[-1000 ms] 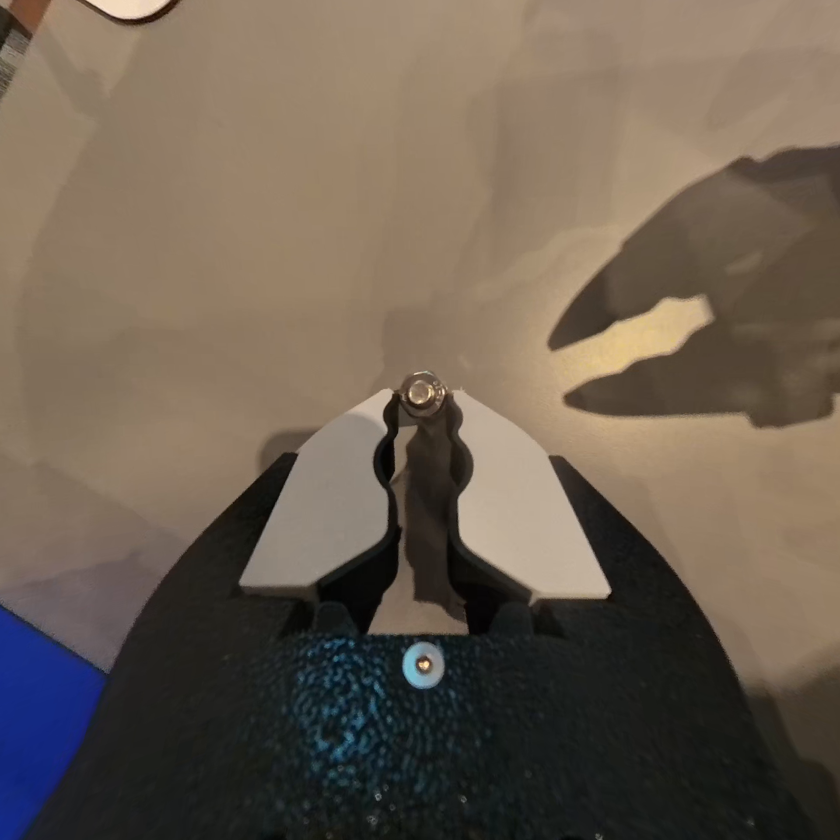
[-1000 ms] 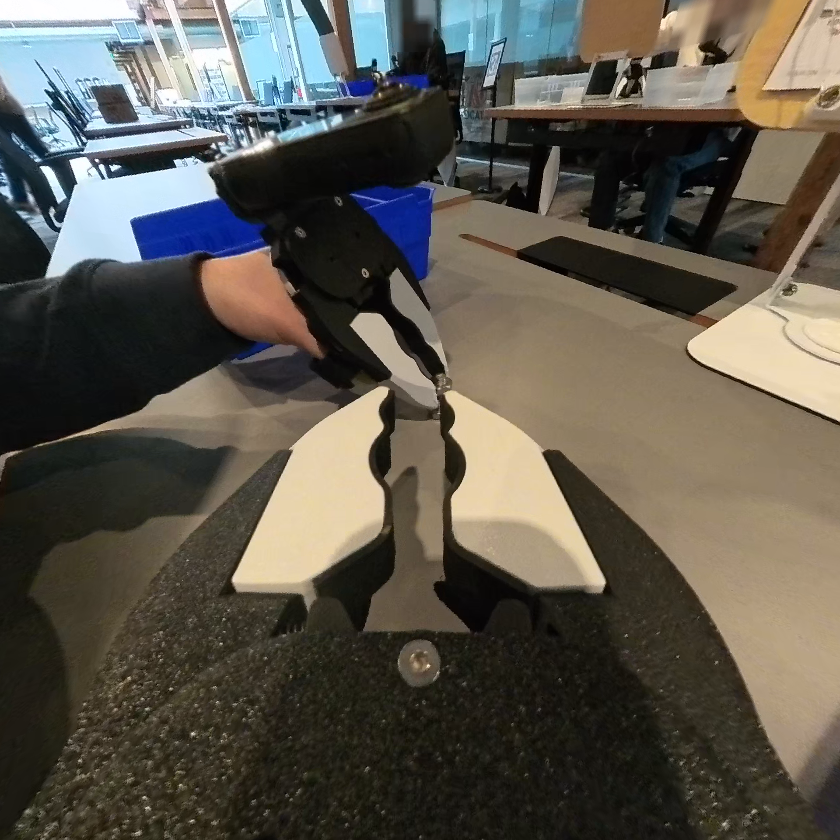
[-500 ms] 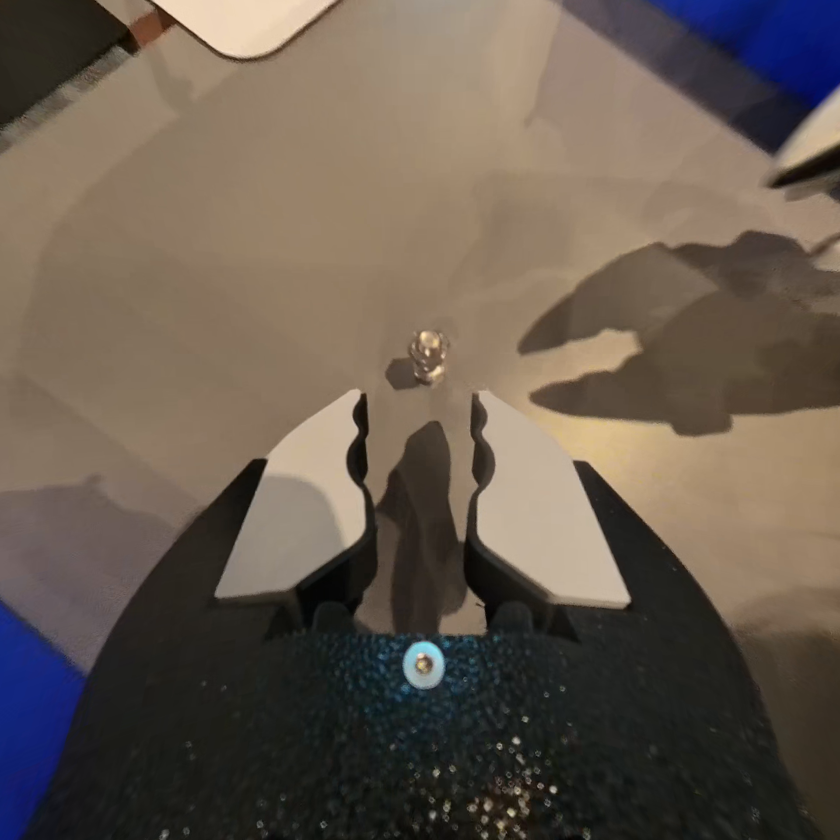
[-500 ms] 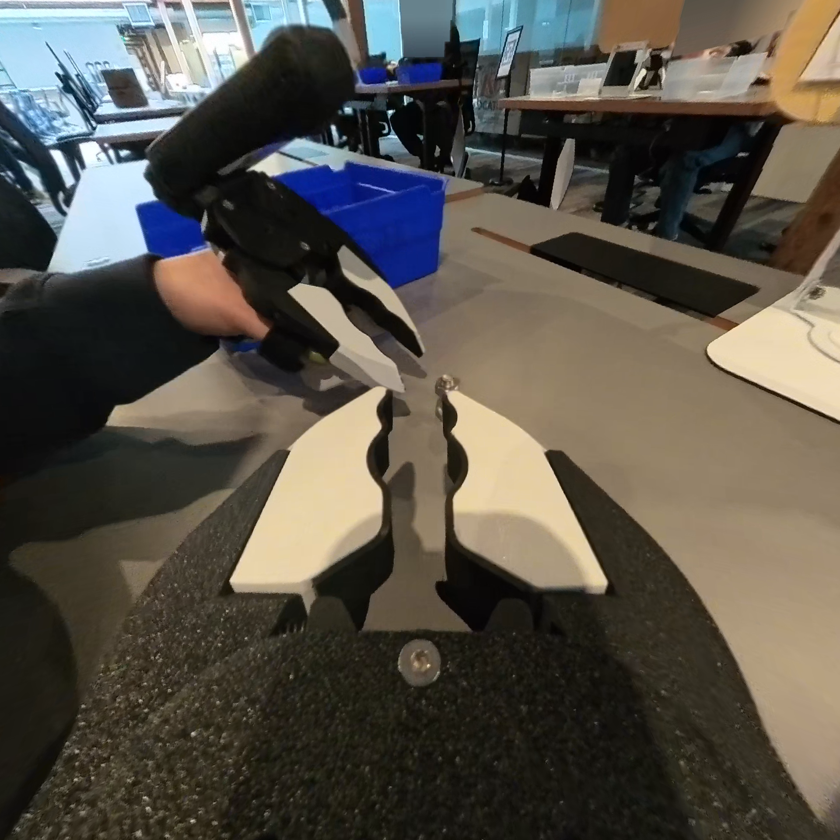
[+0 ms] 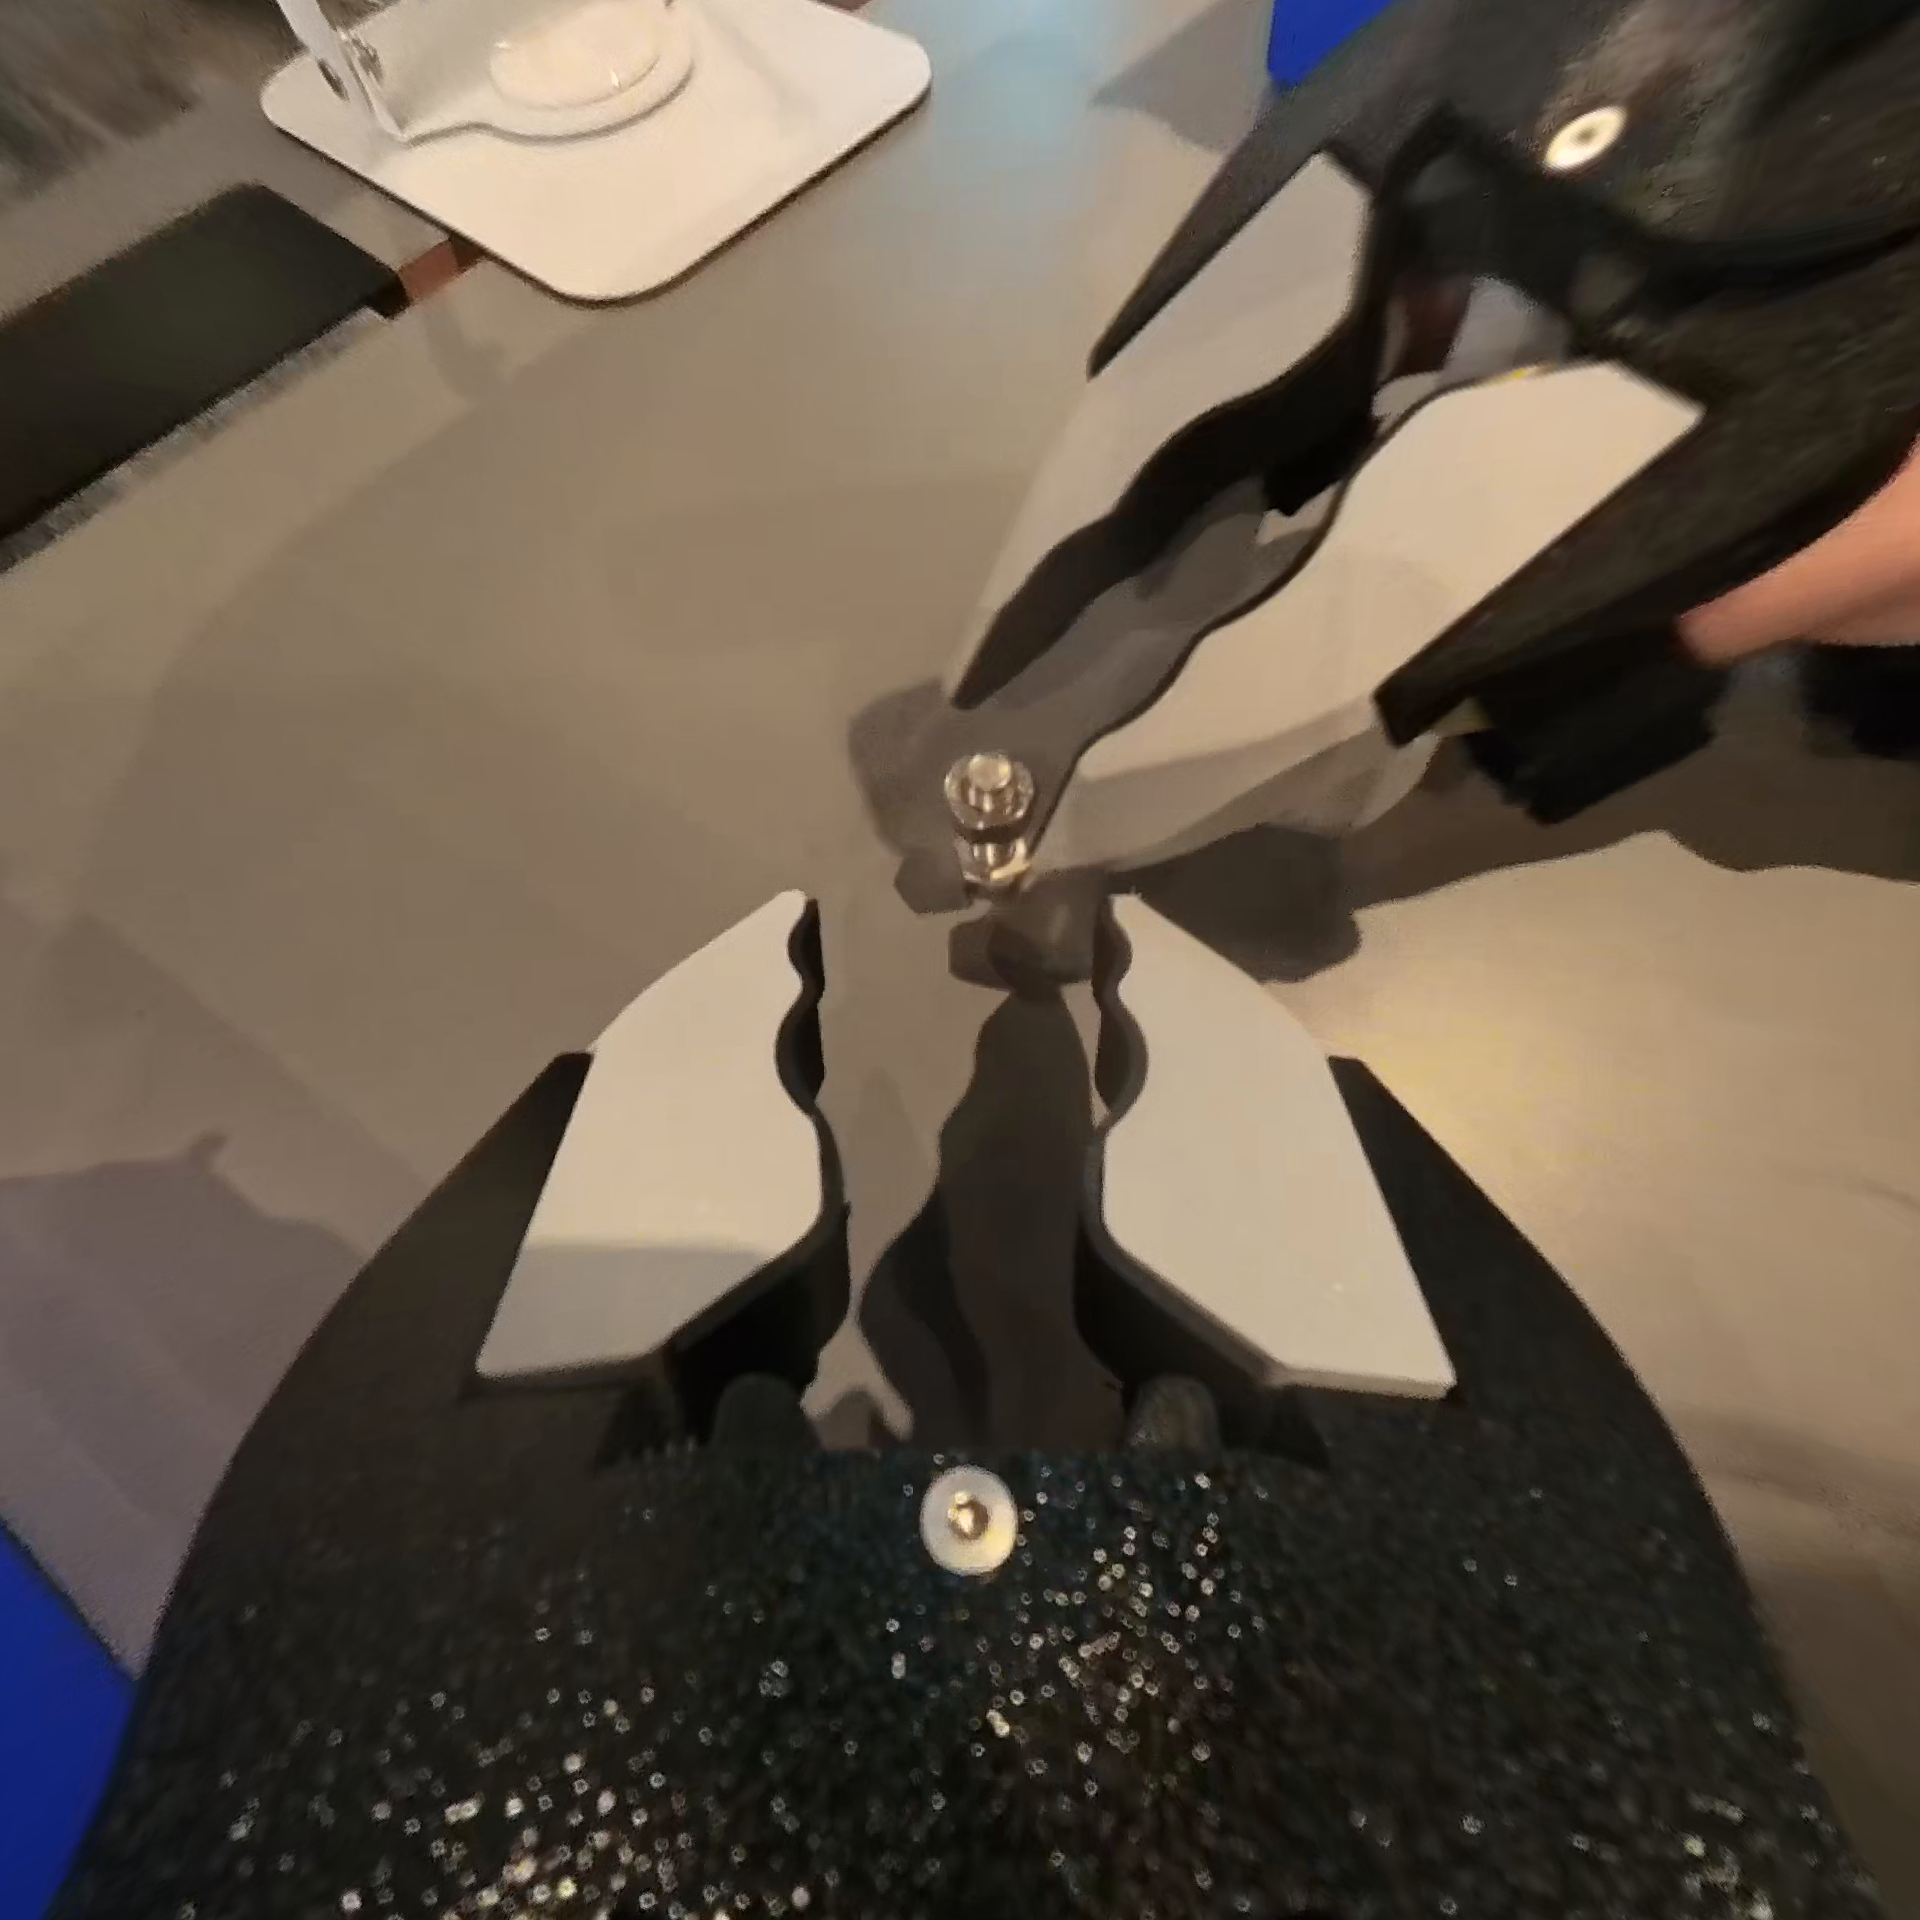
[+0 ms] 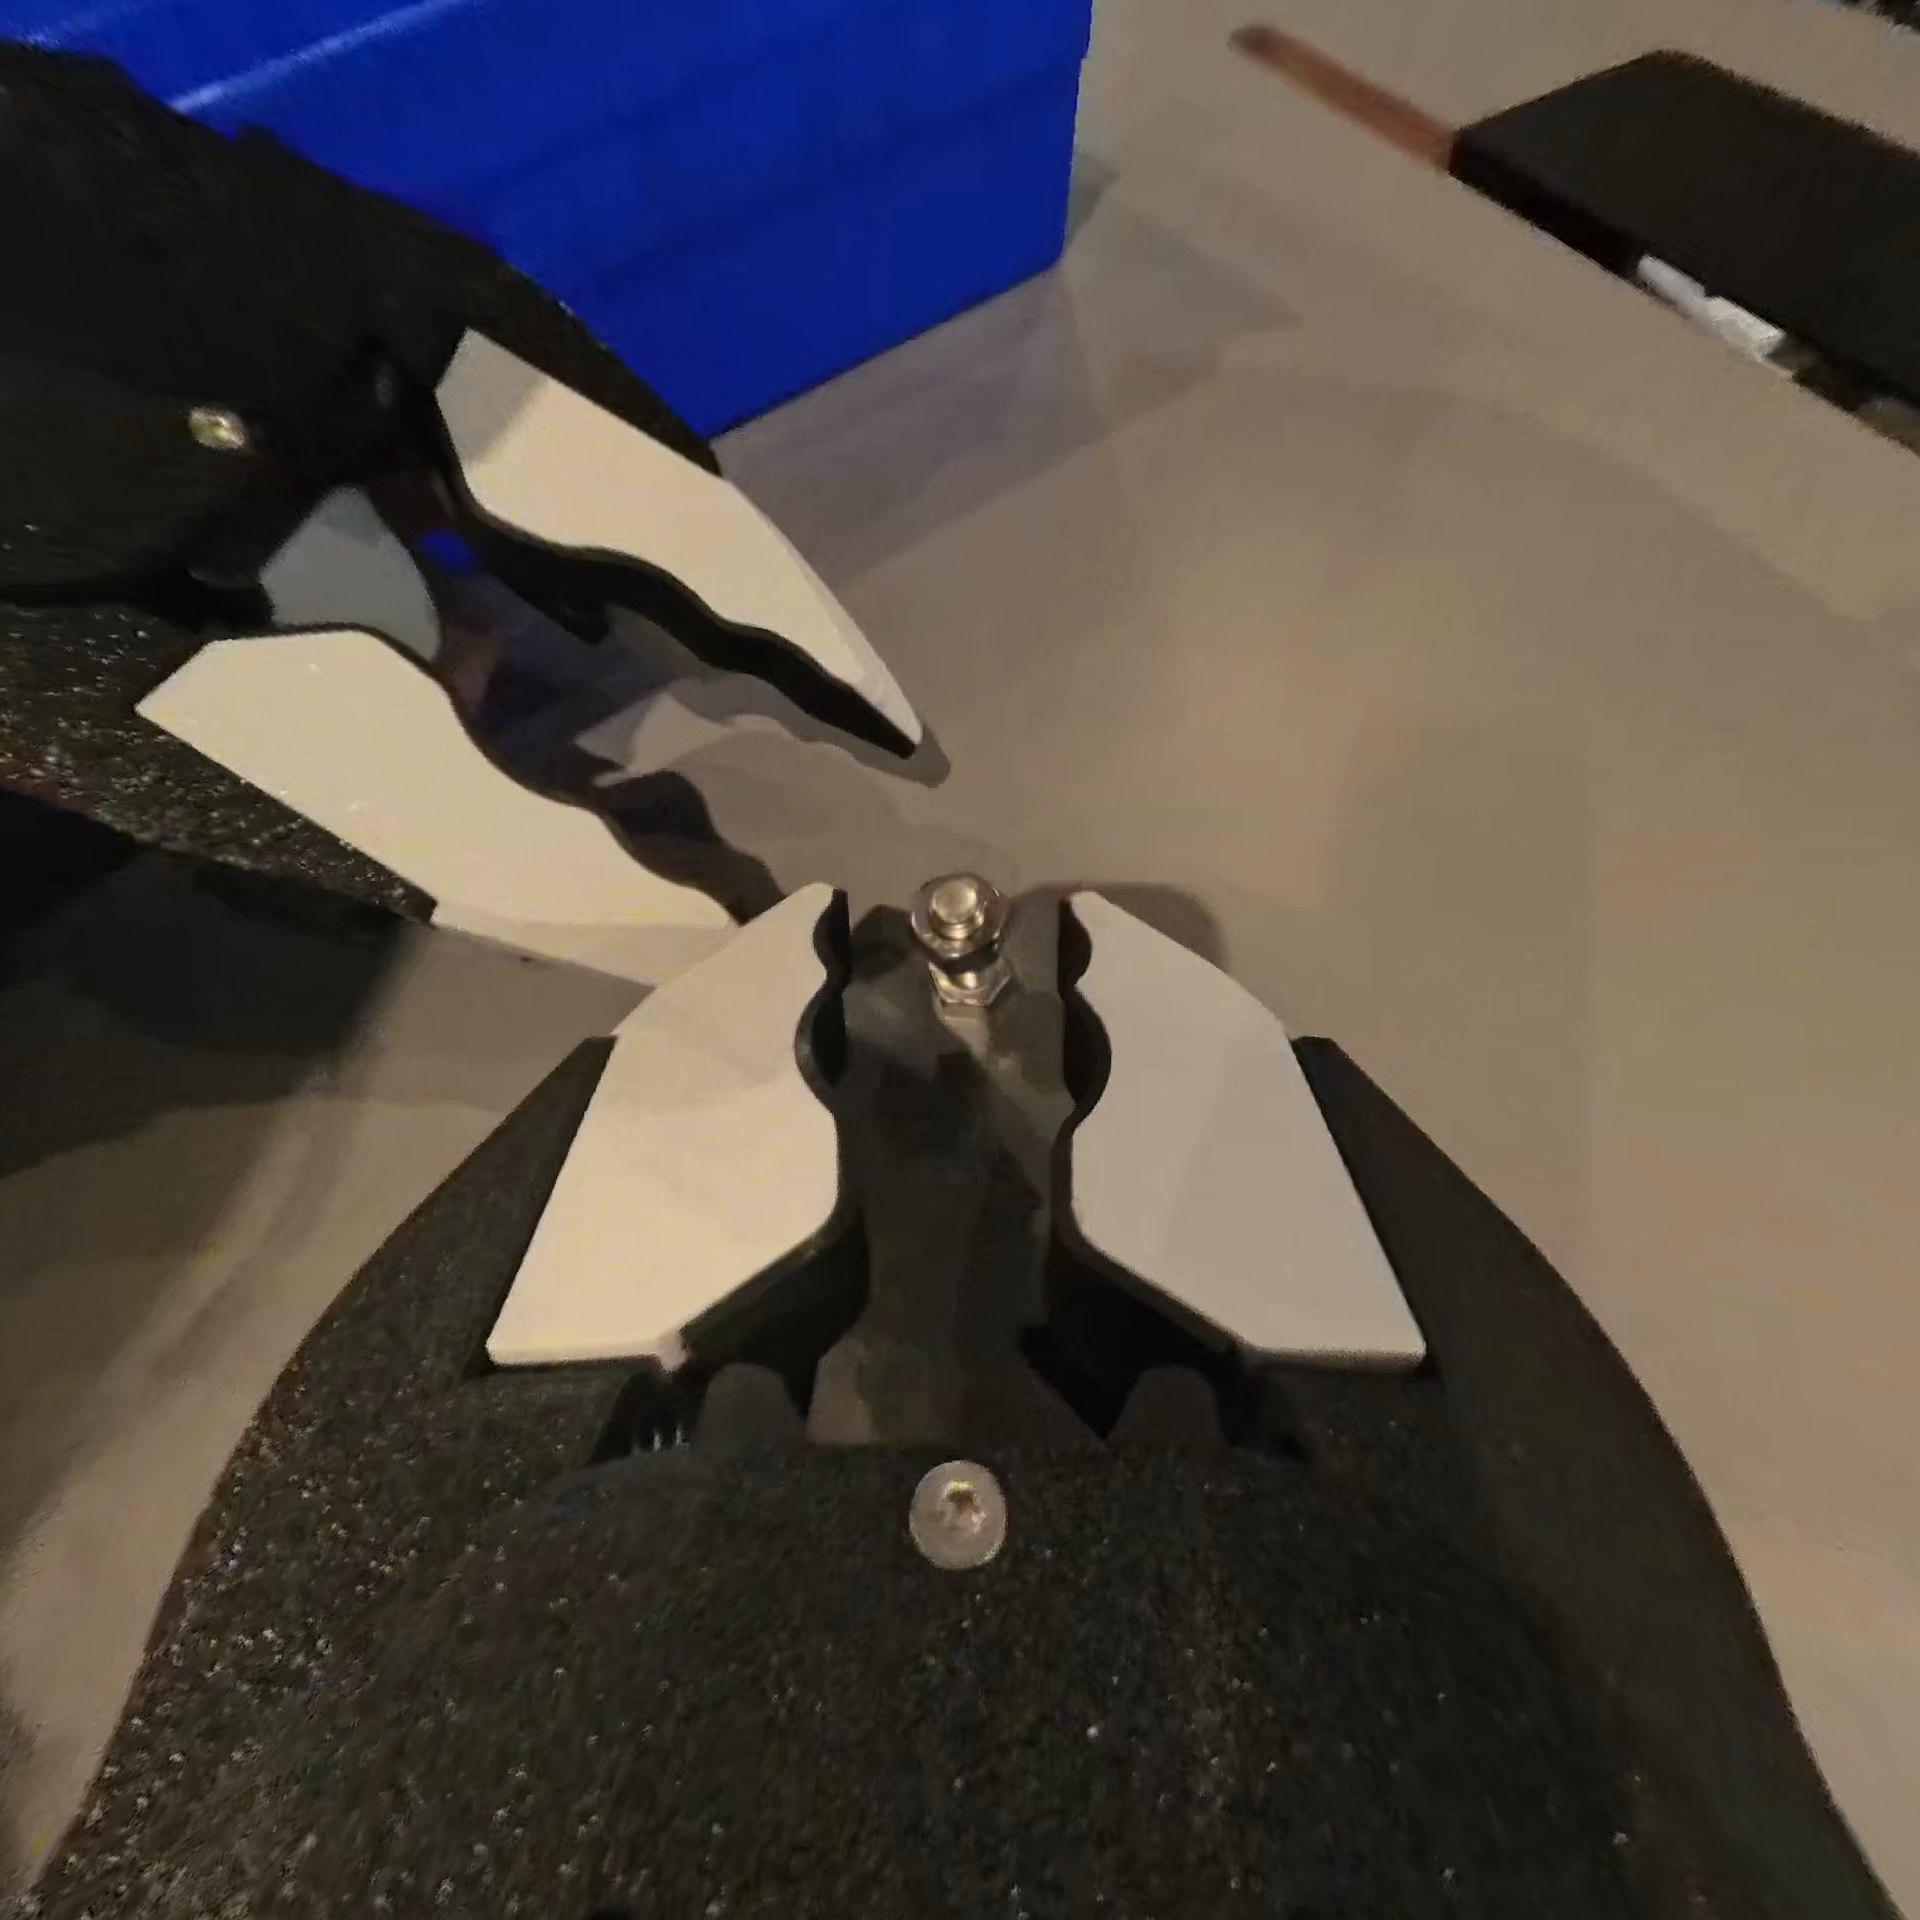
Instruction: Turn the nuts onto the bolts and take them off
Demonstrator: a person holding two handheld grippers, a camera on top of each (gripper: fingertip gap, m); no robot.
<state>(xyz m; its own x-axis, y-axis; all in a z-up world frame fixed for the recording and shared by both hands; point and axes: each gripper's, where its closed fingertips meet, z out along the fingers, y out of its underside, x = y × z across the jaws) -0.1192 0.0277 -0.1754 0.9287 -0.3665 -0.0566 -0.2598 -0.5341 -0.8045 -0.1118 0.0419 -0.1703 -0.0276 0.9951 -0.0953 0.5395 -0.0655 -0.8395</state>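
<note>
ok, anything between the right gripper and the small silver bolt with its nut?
Nothing visible: the small silver bolt with its nut sits between the fingertips of the open right gripper. The left gripper hovers close beside.

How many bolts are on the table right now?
1. A single bolt with its nut stands upright on the grey table, between the right gripper fingertips. None elsewhere in view; the blue bin's contents aren't visible.
</note>
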